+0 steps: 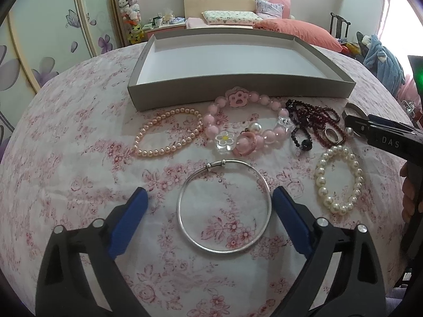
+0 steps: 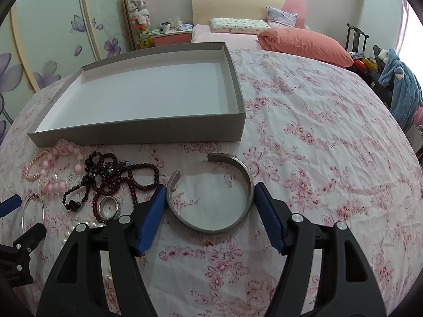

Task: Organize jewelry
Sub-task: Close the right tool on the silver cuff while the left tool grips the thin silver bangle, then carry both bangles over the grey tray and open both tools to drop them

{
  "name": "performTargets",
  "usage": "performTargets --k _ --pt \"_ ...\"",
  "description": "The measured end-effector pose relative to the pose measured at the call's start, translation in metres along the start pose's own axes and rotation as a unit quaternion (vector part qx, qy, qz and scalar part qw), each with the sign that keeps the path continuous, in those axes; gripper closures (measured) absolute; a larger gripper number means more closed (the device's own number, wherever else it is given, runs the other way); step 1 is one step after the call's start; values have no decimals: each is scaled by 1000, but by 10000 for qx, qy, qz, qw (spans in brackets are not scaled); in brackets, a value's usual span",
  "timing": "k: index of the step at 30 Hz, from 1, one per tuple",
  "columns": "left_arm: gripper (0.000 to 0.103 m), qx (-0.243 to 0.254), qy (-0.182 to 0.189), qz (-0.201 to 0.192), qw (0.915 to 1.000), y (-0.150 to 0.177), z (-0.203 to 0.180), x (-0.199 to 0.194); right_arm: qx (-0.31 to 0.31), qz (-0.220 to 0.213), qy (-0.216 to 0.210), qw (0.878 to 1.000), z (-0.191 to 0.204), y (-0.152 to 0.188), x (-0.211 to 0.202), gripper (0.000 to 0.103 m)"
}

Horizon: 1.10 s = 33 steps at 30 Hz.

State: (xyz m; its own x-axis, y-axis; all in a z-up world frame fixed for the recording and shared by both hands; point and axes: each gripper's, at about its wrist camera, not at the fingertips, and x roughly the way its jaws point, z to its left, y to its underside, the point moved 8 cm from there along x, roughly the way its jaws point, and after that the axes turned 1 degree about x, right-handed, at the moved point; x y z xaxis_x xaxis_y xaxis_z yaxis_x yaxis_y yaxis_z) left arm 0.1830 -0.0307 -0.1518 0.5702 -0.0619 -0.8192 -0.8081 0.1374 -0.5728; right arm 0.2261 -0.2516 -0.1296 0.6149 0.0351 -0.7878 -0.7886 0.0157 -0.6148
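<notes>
Right hand-held gripper (image 2: 208,211) clamps the open cuff bangle (image 2: 211,198); left hand-held gripper (image 1: 208,219) spread, unclosed, around the silver bangle (image 1: 224,206); next, likely lift into grey box (image 2: 137,129).

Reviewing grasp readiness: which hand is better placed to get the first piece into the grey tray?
Right. The right gripper has both pads against the open cuff bangle, near the tray. The left gripper only straddles the thin silver bangle, with a gap at its left pad.

Home bedroom, bed (image 1: 227,25) with pillows (image 1: 228,17), floral wardrobe doors (image 1: 47,39), stuffed toys (image 1: 129,8)
</notes>
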Motion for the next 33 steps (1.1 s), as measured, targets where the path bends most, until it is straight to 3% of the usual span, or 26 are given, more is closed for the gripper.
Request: performTargets --k 2,4,19,26,33 --pt "27 16 17 -56 10000 -1 -2 -2 9 -5 -1 10000 -1 2 -1 37" --pt "34 26 18 -99 9999 -2 -4 -5 30 6 -2 10000 -2 3 -2 37" --pt "35 -281 37 -279 9992 1 16 -18 252 -132 -339 9990 -4 20 -24 37" --pt "35 -221 -48 -673 9975 -9 15 -38 167 -491 -571 9970 10 12 -44 37" --pt "35 -110 -180 -1194 9926 -33 12 -62 86 -1181 -725 9903 27 -7 -74 37"
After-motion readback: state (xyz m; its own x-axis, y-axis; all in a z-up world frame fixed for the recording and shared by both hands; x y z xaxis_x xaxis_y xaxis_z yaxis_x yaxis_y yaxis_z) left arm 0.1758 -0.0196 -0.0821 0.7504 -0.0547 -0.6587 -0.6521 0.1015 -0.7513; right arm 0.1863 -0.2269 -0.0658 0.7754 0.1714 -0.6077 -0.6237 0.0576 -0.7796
